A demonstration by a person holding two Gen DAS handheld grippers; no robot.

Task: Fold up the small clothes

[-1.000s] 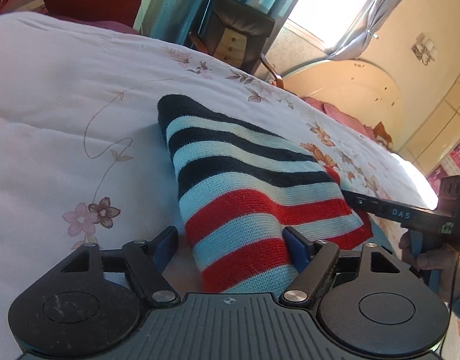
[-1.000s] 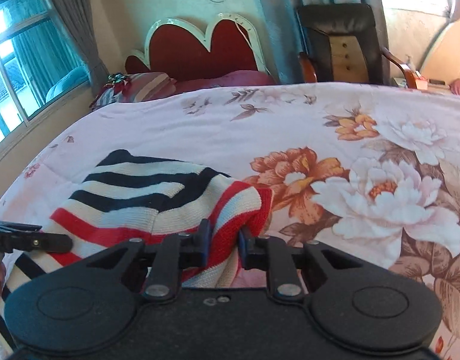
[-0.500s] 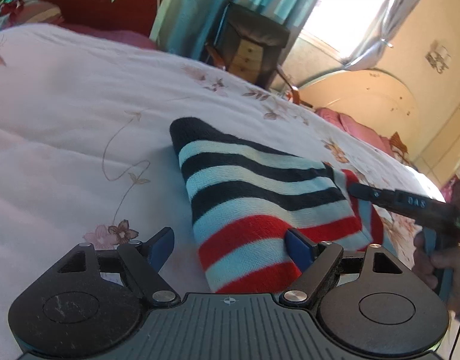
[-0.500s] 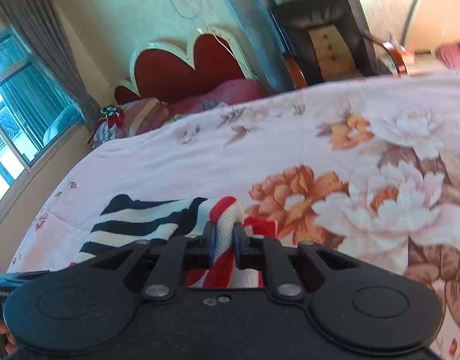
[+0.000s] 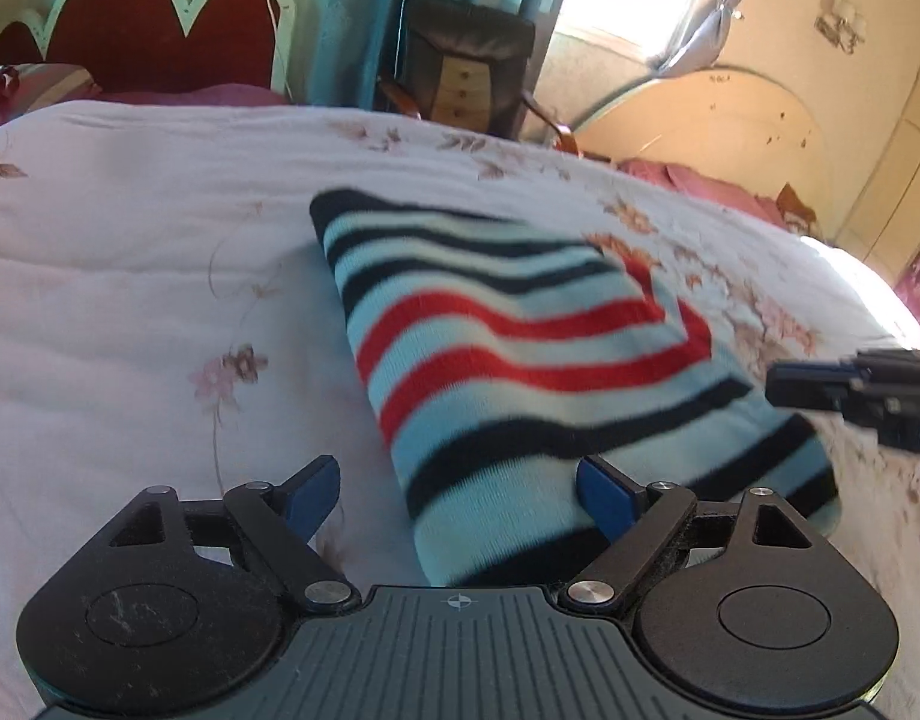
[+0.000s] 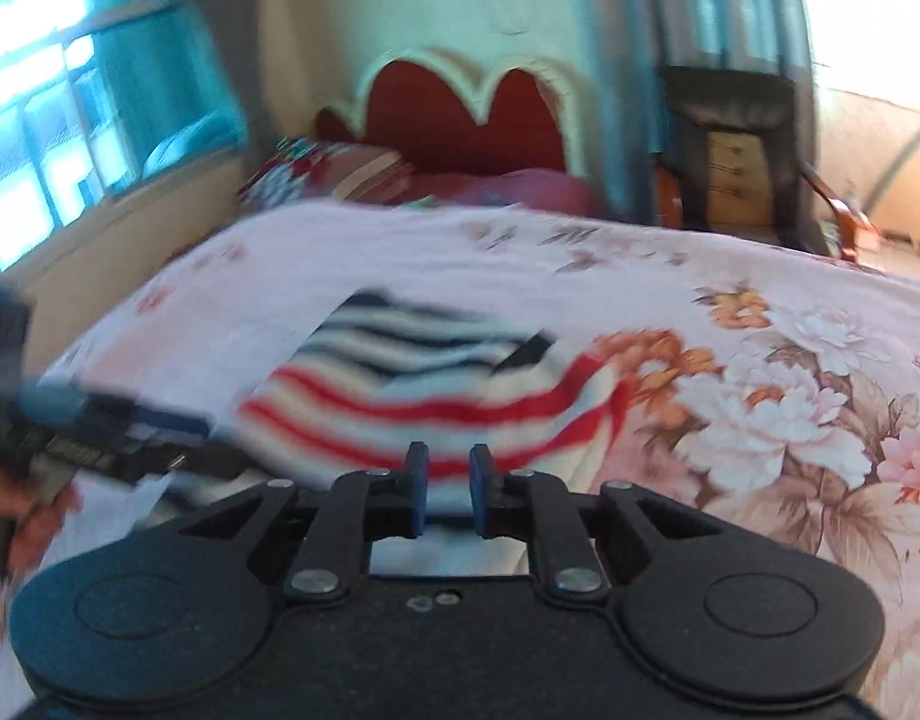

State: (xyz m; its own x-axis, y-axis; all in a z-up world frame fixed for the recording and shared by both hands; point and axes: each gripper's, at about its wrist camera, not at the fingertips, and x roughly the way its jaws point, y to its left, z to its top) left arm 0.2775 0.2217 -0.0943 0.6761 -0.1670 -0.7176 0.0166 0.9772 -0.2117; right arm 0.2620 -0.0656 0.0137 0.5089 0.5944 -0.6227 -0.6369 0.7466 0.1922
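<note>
Since half a second ago my right gripper (image 6: 446,483) has let go of the red-striped edge it was pinching and pulled back; its jaws now stand a little apart with nothing between them. My left gripper (image 5: 460,501) hangs spread wide, as it was, its blue pads either side of the near end of the striped knit garment (image 5: 520,354) without closing on it.

That garment lies on the floral bedspread (image 5: 129,276), folded over: from the left wrist view the red bands turn a corner at about 2 o'clock where one layer lies over another. From the right wrist view, which is badly blurred, it sits at 12 o'clock, just ahead of my fingertips.

I judge one fold laid and released. Whether another fold is needed I can't say for sure, but the piece looks fairly long toward 6 o'clock, so halving it again and flattening would finish it.
</note>
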